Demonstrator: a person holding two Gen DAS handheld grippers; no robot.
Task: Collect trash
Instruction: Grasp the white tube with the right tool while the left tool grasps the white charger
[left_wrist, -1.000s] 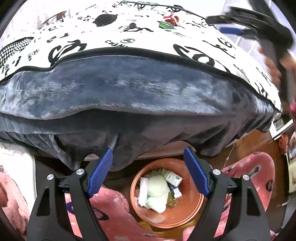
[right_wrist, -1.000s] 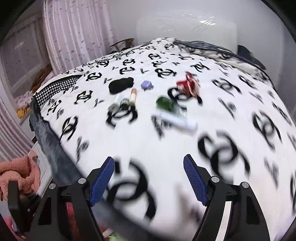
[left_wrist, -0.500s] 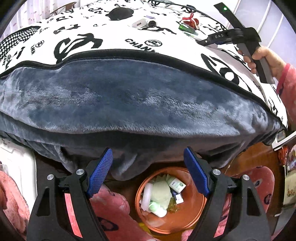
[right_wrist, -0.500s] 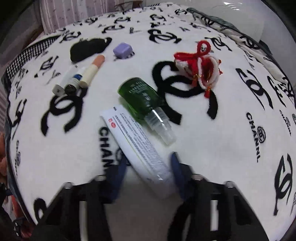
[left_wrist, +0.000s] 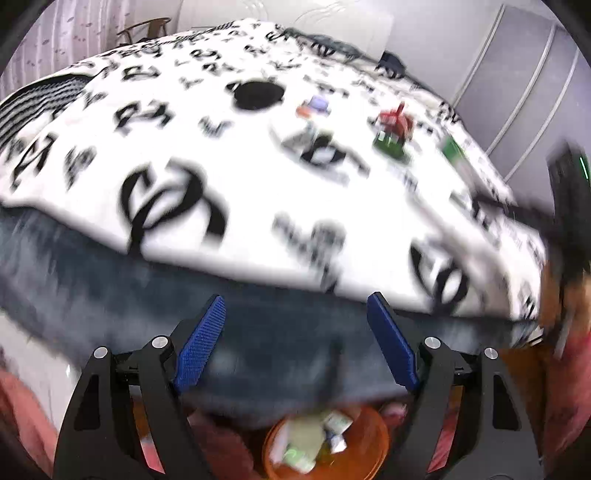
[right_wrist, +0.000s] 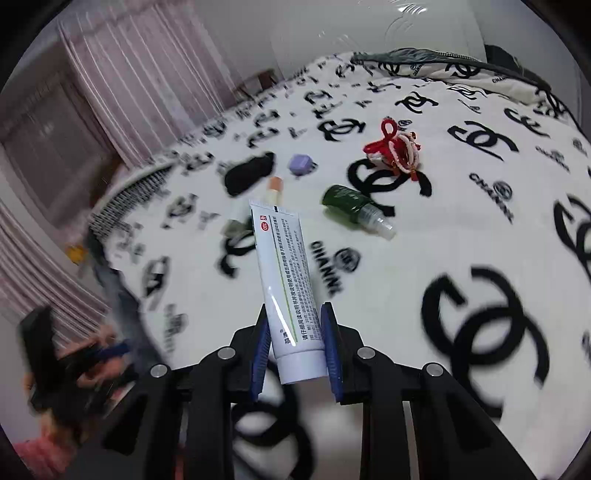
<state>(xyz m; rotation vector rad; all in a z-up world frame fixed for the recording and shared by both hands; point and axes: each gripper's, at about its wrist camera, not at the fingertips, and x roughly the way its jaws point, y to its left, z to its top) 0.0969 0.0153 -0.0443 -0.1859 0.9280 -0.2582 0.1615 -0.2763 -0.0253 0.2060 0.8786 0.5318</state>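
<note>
My right gripper (right_wrist: 294, 314) is shut on a white ointment tube (right_wrist: 286, 280) and holds it above the white logo-print bedspread (right_wrist: 424, 258). On the bed lie a green spray bottle (right_wrist: 351, 206), a red string ornament (right_wrist: 393, 151), a purple cube (right_wrist: 301, 164), a black cloth (right_wrist: 249, 173) and an orange-capped tube (right_wrist: 275, 186). My left gripper (left_wrist: 295, 321) is open and empty at the bed's dark grey edge (left_wrist: 147, 306). Below it stands the orange trash basin (left_wrist: 373, 443) with several scraps inside.
The left view is motion-blurred. The right gripper's handle and hand (left_wrist: 565, 229) show at its right edge. Pink fabric (left_wrist: 22, 413) lies on the floor by the basin. Striped curtains (right_wrist: 122, 85) hang beyond the bed.
My right gripper closed on the white tube and lifted it off the bedspread. My left gripper tilted up, so the basin slid to the bottom of its view.
</note>
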